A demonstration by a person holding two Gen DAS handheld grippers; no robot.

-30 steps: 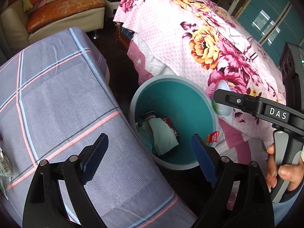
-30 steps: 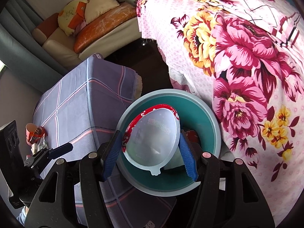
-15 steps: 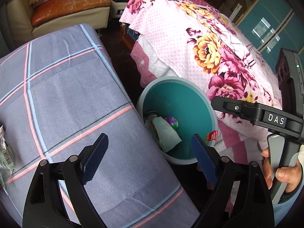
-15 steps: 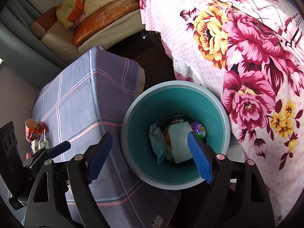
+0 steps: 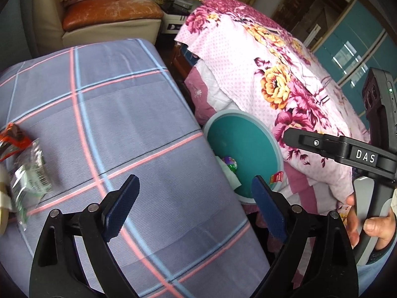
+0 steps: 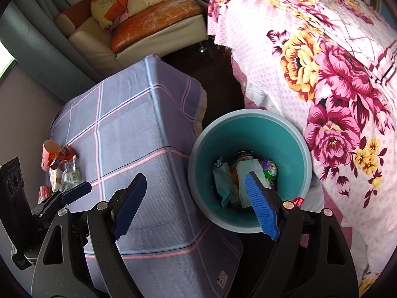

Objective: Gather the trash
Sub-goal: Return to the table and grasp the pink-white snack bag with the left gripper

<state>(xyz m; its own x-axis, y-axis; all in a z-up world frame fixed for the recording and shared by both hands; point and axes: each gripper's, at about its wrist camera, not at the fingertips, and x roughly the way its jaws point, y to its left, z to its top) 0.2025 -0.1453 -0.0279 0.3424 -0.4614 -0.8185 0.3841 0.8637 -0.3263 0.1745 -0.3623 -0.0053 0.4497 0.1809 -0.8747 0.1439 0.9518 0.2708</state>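
A teal trash bin (image 6: 292, 139) stands on the floor between the checked table and the bed; it also shows in the left wrist view (image 5: 250, 139). It holds crumpled paper (image 6: 223, 181), a can and a purple egg-shaped toy (image 6: 270, 168). Wrappers (image 5: 27, 171) and a pink cup (image 6: 48, 154) lie at the table's left edge. My left gripper (image 5: 196, 206) is open and empty above the table, right of the wrappers. My right gripper (image 6: 196, 203) is open and empty above the bin's near rim; it also shows in the left wrist view (image 5: 322, 144).
The table has a grey-violet checked cloth (image 5: 124, 114). A bed with a pink floral cover (image 6: 335, 74) borders the bin on the right. A beige sofa with an orange cushion (image 6: 158, 17) stands behind the table. Dark floor lies between them.
My right gripper opened and let the white bowl-shaped lid drop into the bin, then drew back. My left gripper moved left over the table, bringing the wrappers into view.
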